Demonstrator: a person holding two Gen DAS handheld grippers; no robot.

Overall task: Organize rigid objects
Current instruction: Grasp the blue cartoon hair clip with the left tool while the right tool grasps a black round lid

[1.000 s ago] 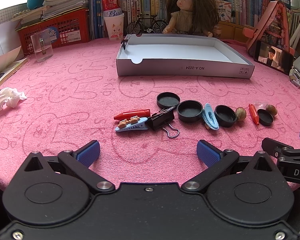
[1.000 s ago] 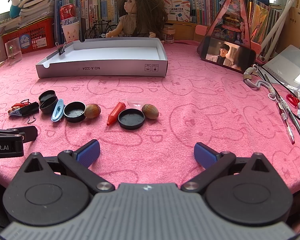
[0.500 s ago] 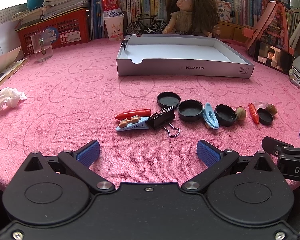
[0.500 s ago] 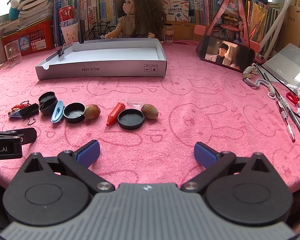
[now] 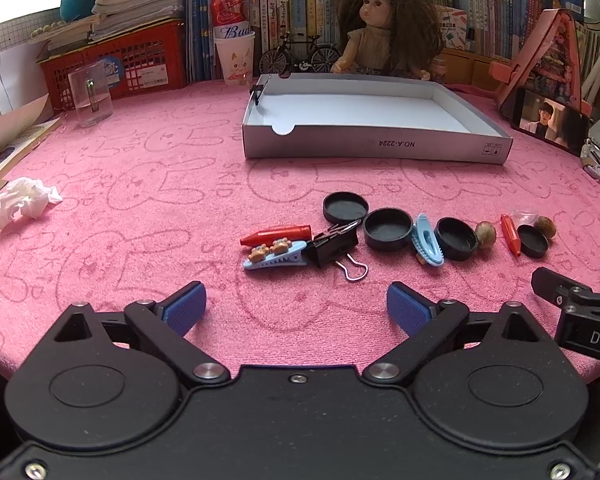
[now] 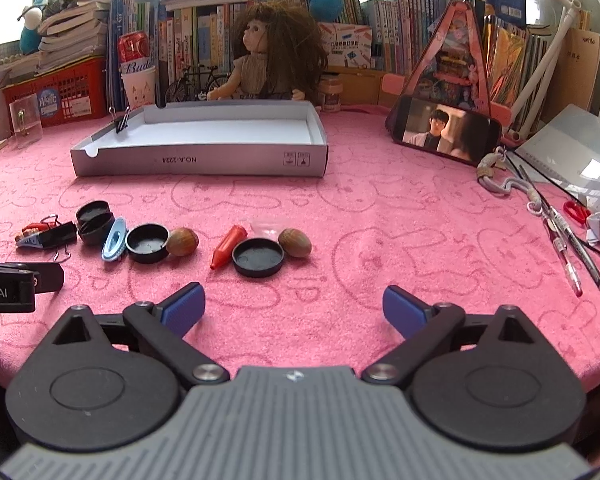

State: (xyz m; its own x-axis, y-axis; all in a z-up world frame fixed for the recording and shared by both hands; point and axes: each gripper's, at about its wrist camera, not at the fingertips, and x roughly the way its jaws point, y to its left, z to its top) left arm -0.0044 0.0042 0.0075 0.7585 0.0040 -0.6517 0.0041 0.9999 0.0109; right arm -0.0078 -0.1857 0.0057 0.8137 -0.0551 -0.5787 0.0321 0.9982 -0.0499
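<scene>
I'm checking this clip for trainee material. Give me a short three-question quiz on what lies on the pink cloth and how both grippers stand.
1. True or false: the grey box already holds several black caps.
2. Which item touches the black binder clip? A) a nut B) the blue hair clip with bears C) the crumpled tissue
3. Fill in: the fingers of the left gripper and the right gripper are both ____.

Key: 1. False; only a small clip sits on its wall. 2. B. 3. Open, holding nothing.
</scene>
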